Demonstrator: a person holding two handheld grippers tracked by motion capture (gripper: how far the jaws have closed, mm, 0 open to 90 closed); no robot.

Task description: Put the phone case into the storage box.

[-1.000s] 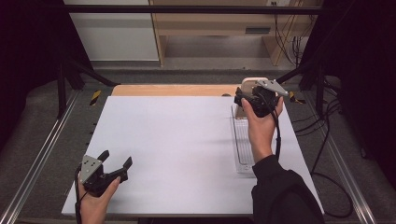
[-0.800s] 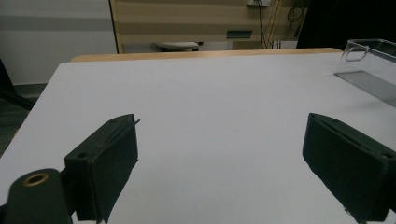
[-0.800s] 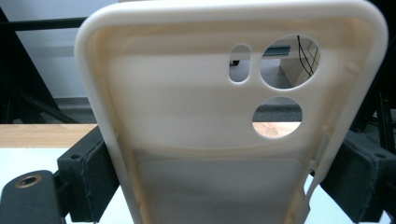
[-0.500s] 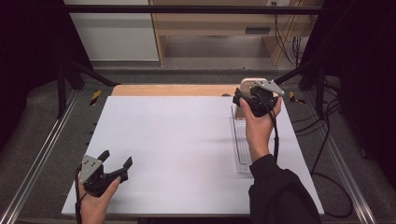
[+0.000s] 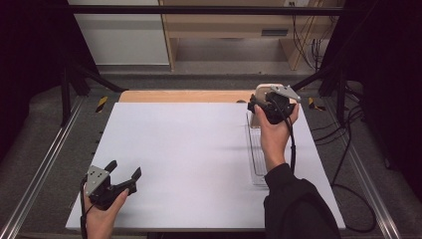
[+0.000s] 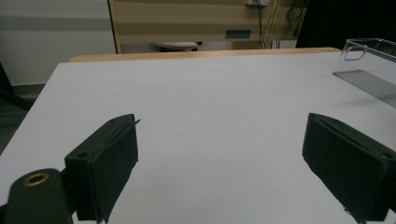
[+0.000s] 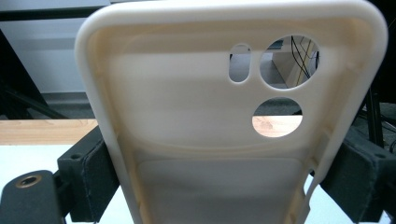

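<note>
A cream phone case with camera cut-outs stands upright between the jaws of my right gripper, which is shut on its two long sides. In the high view that right gripper is held up at the table's far right, over the far end of a clear plastic tray, and the phone case shows just beyond it. My left gripper rests low at the near left corner, open, with nothing between its jaws. In the left gripper view the left gripper looks across bare white table.
The white table top has a wooden strip along its far edge. The clear tray lies along the right side. Metal rails run down both sides of the table, and cables hang at the right.
My right gripper has drifted slightly forward and up with the phone case held in it. The left gripper has stayed where it was.
</note>
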